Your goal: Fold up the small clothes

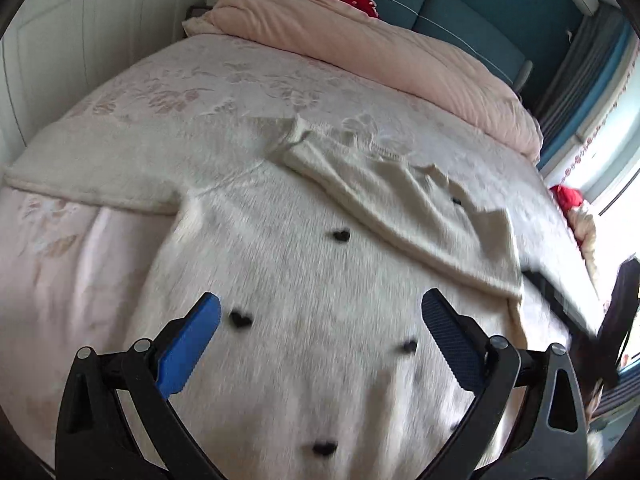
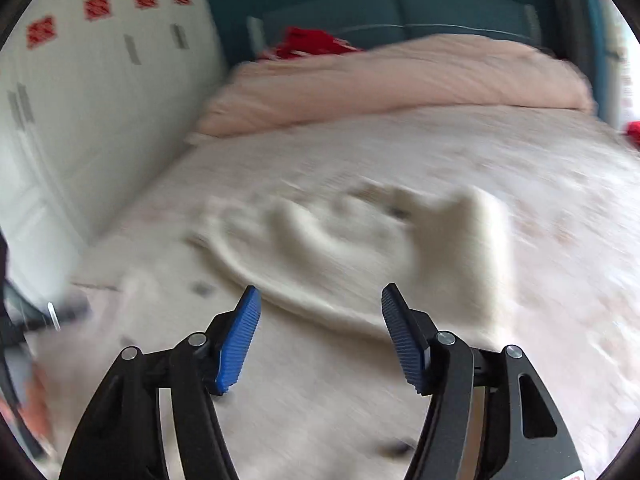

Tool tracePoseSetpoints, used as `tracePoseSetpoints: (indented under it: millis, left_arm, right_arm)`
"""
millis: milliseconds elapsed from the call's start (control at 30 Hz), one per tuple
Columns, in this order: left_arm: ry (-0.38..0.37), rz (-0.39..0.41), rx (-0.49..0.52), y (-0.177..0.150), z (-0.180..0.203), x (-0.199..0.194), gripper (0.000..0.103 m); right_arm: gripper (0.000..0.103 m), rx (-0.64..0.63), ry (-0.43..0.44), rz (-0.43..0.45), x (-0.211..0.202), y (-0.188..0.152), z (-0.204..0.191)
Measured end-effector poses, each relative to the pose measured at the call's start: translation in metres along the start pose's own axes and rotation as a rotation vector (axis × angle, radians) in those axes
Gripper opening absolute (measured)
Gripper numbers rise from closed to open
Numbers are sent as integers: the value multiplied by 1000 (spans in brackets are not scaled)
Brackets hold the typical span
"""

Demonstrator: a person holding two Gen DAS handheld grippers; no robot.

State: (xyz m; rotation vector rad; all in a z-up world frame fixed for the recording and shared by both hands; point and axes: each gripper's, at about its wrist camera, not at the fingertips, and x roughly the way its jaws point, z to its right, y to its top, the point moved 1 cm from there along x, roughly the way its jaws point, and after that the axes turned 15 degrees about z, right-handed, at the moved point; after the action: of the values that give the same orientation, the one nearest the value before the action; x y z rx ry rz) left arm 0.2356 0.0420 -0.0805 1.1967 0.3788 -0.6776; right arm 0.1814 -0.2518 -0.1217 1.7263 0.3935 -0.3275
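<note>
- Underneath, a pale floral bedspread [image 1: 180, 92] covers the bed; a pink duvet [image 1: 380, 52] is heaped before a teal headboard [image 1: 460, 4]; white wardrobe doors [image 2: 92, 112] stand alongside
- Spread on it lies the white sweater [image 1: 304, 280], one sleeve folded across
- Left gripper [image 1: 320, 316] and right gripper [image 2: 320, 304] both hang above it, jaws apart, holding nothing

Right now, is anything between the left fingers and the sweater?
Nothing visible. The left gripper is open right over the white sweater, whose right sleeve lies folded across the body.

Bright window daylight, motion blur
</note>
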Motion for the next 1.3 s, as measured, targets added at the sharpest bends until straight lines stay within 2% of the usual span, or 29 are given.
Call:
tracePoseSetpoints:
  millis: [33,100,167,267,333,367,400,433,467,500,533,600,667,767,867,900,967,1067,1133,1233,1300]
  left_arm:
    - [-7,-6,-24,8,1,17,98]
    - [-16,-26,-67,21,7,53,98]
    - [-17,-47,-84,31,18,96,98]
    - [21,-114,-135,34,23,149,96]
    - [77,-154,-162,31,20,178,74]
    - [114,-163,-159,29,19,187,69]
    - [147,-150,-146,29,20,188,59]
    - [168,-128,-121,31,24,186,44]
    - [169,-116,-96,32,28,183,32]
    - [134,-108,-83,34,33,178,23]
    - [116,-103,-77,33,34,176,23]
    - [130,-111,-32,26,37,180,24]
    - [148,-102,20,17,38,186,25]
    - [154,-67,67,15,45,172,25]
    - [147,-38,65,19,40,153,30]
    - [150,-25,64,19,34,143,34]
    - [148,4,45,22,19,119,44]
    - [191,52,-11,28,-22,78,60]
    - [237,96,-109,35,-71,48,78]
    - [332,147,-242,49,-158,18,82]
    - [426,153,-303,57,-215,7,82]
  right_arm:
    - [63,-13,-65,-30,-3,-10,17]
    - [63,-27,-139,-79,0,-20,40]
    - [63,-37,-183,-106,9,-24,59]
    - [63,-41,-216,-150,36,-27,72]
    - [60,-23,-228,-158,49,-27,76]
    - [55,-5,-231,-151,55,-23,81]
    - [31,15,-223,-140,58,-20,80]
    - [14,43,-222,-118,56,-13,77]
    - [14,69,-230,-98,54,-7,81]
    - [14,97,-245,-72,49,-2,92]
    - [14,106,-276,-61,46,-4,91]
    - [14,115,-324,-94,48,-15,103]
    - [15,139,-315,-135,54,-27,111]
    - [24,124,-294,-112,38,-19,100]
    - [38,96,-295,-72,6,-12,74]
    - [46,96,-286,-56,-5,-10,64]
    - [50,76,-260,-27,-26,-8,39]
    - [55,30,-212,-8,-44,-11,-4]
    - [59,3,-167,-2,-55,-16,-33]
    - [62,-47,-79,-9,-70,-28,-82]
    - [62,-70,-26,-18,-77,-38,-113]
